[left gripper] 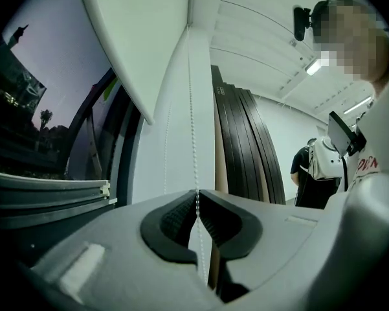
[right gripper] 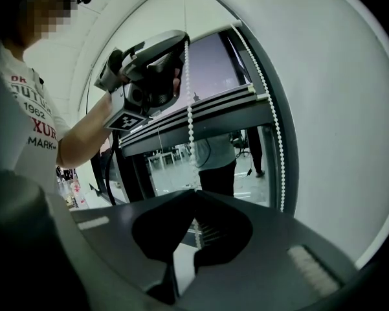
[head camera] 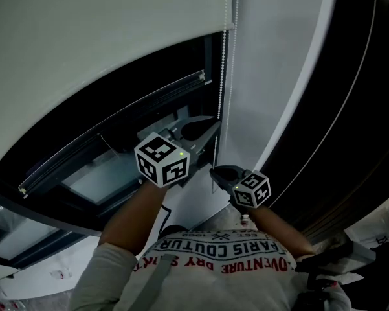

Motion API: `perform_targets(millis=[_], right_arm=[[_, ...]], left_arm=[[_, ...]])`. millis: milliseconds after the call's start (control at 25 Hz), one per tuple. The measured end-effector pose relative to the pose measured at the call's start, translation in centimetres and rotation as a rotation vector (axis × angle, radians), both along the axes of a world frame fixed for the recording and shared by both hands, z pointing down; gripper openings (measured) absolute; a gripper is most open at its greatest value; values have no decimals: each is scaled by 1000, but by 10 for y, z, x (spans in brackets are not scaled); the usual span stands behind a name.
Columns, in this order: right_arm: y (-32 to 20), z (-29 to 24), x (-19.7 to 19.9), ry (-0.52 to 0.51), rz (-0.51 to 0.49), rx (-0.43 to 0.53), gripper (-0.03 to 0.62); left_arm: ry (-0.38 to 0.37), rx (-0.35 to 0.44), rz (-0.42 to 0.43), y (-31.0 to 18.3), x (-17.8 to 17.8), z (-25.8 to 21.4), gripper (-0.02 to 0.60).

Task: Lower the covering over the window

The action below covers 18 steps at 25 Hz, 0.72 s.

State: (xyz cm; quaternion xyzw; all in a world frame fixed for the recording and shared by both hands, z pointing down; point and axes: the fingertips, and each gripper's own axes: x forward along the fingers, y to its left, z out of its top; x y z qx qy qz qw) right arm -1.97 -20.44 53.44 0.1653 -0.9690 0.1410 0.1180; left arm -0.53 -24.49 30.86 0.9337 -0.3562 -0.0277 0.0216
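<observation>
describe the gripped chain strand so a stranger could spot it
Find the white blind over the window. A bead chain hangs at its right edge in two strands. The left hand-held gripper and right hand-held gripper pinch this one; the other hangs free.

Your head camera looks steeply down on the window (head camera: 84,167); your 2 gripper cameras sit close on the shared chain (head camera: 224,63).

Obs: bead chain (head camera: 223,70) top end cut by upper picture edge | blind (head camera: 84,37) runs off top and left edges | right gripper (right gripper: 193,194): chain lost in shadow between jaws | figure in the pane (right gripper: 215,157): head hidden behind bottom rail (right gripper: 207,112); reflection or not, unclear
</observation>
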Motion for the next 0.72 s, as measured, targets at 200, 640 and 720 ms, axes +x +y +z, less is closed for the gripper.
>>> perform_targets(millis=[200,640,720], right_arm=[[8,21,-2,50,-23,-43,6],[26,78,8,150,-45,-169,6],[29,87,10,171,-52,-187,6]], left_arm=[[-40,-33,-1,1,-1,21,18],[-91,-101,-35,5,-1,83,18],[-108,-113,-36,5,1,93,20]])
